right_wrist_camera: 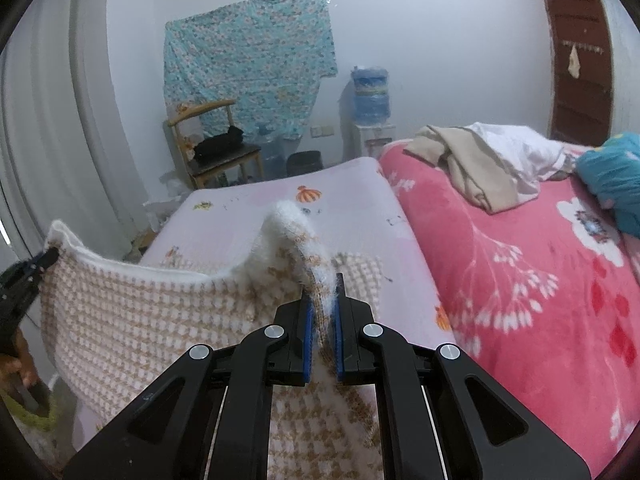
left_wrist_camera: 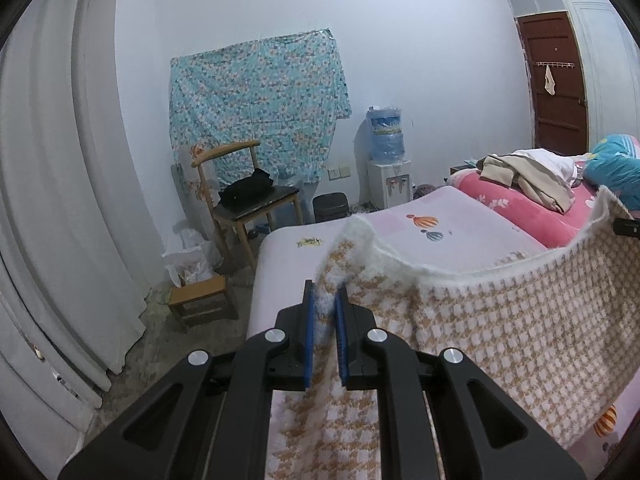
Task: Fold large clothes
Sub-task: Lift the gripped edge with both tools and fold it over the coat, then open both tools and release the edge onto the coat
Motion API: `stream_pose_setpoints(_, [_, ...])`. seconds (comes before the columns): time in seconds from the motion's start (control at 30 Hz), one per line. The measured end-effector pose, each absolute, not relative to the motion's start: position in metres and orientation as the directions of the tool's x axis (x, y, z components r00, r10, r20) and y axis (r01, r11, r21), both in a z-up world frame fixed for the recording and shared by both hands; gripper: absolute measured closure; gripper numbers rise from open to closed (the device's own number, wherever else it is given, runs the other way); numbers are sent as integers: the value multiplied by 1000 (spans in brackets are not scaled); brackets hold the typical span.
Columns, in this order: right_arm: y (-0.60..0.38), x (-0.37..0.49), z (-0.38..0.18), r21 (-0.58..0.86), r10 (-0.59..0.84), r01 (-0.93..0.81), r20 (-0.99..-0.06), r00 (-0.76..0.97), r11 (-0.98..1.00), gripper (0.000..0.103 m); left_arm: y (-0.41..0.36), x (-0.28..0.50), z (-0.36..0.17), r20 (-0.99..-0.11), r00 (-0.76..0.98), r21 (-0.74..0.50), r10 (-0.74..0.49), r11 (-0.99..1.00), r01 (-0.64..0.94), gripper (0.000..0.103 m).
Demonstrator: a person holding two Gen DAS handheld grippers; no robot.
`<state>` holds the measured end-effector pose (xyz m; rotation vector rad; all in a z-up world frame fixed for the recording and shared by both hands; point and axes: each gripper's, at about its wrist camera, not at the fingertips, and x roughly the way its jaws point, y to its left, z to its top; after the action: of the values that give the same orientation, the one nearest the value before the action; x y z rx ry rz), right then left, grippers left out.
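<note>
Left gripper (left_wrist_camera: pixel 325 300) and right gripper (right_wrist_camera: pixel 323 300) each clamp one top corner of the fuzzy tan-and-white houndstooth knitted garment (left_wrist_camera: pixel 500 320), spreading it between them, ahead above the pale pink printed mattress (left_wrist_camera: pixel 460 232), for folding.

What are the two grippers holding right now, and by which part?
Both grip the fuzzy checked sweater: the left gripper and the right gripper each pinch its white-trimmed top edge, one at each end, with the cloth hanging between them.

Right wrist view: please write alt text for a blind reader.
The right gripper is shut on a fluffy white-and-tan houndstooth knit garment, lifted above a pale pink bed sheet; the left gripper holds its other corner.
</note>
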<state>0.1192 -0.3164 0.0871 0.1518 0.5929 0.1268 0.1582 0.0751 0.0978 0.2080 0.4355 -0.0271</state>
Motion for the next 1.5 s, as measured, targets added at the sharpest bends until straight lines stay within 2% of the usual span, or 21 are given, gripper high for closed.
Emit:
stream_pose_setpoints(0.4, [-327,248,74,260,257,-128,-561,787,957,96,92,291,77,-520,854,120,-5,990,78,94])
stream_pose_setpoints(0.5, [-327,284,49,252,245,-109,-611,752,962,96,95,334,57,-618,786,73,-26,993,91,94])
stream_pose_setpoints(0.6, [-326,307,19,246,246,-104,-669,701,964,96,107,372,28,-735,673,-48,-83,996,71,93])
stream_pose_setpoints(0.7, [-330,324,-9,268,250,-72,-724,643,961,84,123,398,-1,-812,565,-168,-149,986,18,89])
stream_pose_setpoints(0.73, [-336,327,-17,291,255,-48,-735,628,956,71,124,400,-6,-823,546,-182,-158,983,10,85])
stream_pose_setpoints(0.77, [-344,329,-22,322,268,-25,-740,617,947,56,129,403,-12,-837,521,-200,-167,980,-7,74])
stream_pose_setpoints(0.8, [-350,329,-24,348,278,-6,-740,613,938,50,132,403,-14,-843,510,-209,-170,978,-20,69])
stream_pose_setpoints(0.83, [-359,327,-25,376,290,14,-736,612,926,45,136,403,-15,-845,503,-228,-180,973,-35,62])
stream_pose_setpoints(0.93, [-380,320,-21,434,311,54,-722,618,899,40,155,394,-6,-821,527,-306,-222,949,-76,55])
stream_pose_setpoints(1.0, [-392,311,-14,424,275,94,-724,633,901,40,164,388,5,-807,557,-303,-196,947,-105,54])
stream_pose_setpoints(1.1, [-398,294,8,405,226,114,-697,681,907,39,156,376,32,-762,637,-232,-120,968,-95,54])
stream_pose_setpoints(1.2, [-372,295,22,364,250,17,-672,697,931,45,126,374,40,-742,631,-262,-225,964,36,54])
stream_pose_setpoints(1.33, [-309,313,10,351,373,-161,-700,609,922,53,73,387,9,-798,488,-316,-353,935,160,54])
stream_pose_setpoints(1.4, [-302,329,-5,394,414,-163,-718,560,905,60,69,397,-16,-826,448,-327,-341,939,111,54])
stream_pose_setpoints(1.43, [-307,338,-16,413,412,-126,-733,541,902,67,74,400,-22,-817,459,-348,-349,933,91,54])
stream_pose_setpoints(1.47, [-317,345,-25,423,396,-77,-748,533,903,78,81,402,-24,-802,472,-377,-366,923,76,54])
stream_pose_setpoints(1.5, [-327,349,-30,418,368,-29,-762,533,908,82,90,404,-25,-787,482,-411,-384,910,53,54])
